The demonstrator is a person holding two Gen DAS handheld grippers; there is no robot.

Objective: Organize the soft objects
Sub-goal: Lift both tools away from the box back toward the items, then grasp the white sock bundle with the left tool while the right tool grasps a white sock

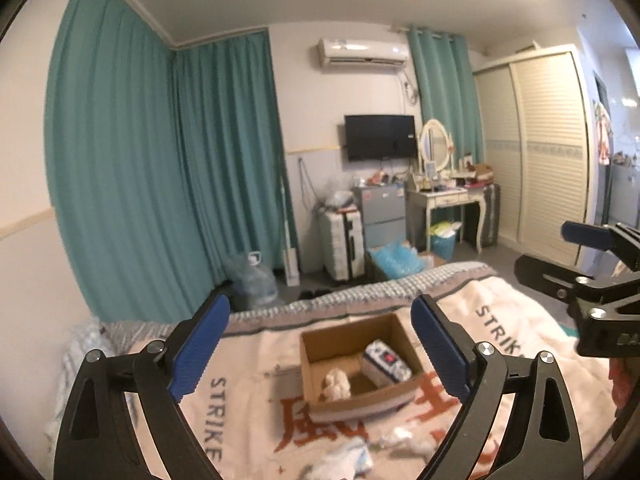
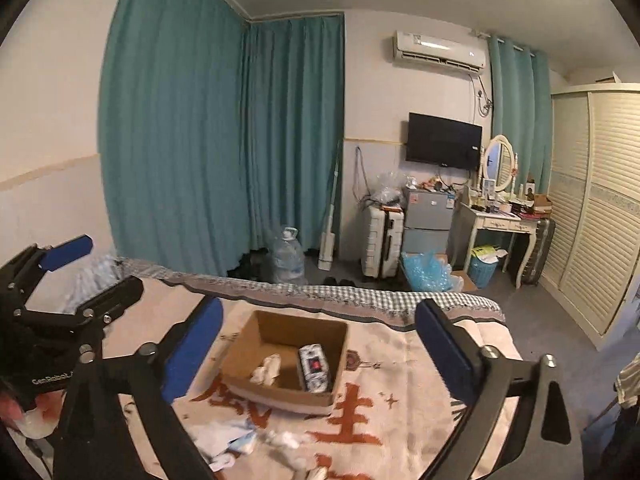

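Note:
An open cardboard box sits on the bed blanket. Inside it lie a crumpled white cloth and a blue-white patterned soft pack. More white and pale blue soft items lie on the blanket in front of the box. My left gripper is open and empty, held above the bed before the box. My right gripper is open and empty too, beside the left one.
The bed's blanket bears orange characters and the word STRIKE. Beyond the bed's foot are a water jug, a white suitcase, a small fridge, a dressing table and teal curtains. A wardrobe stands at the right.

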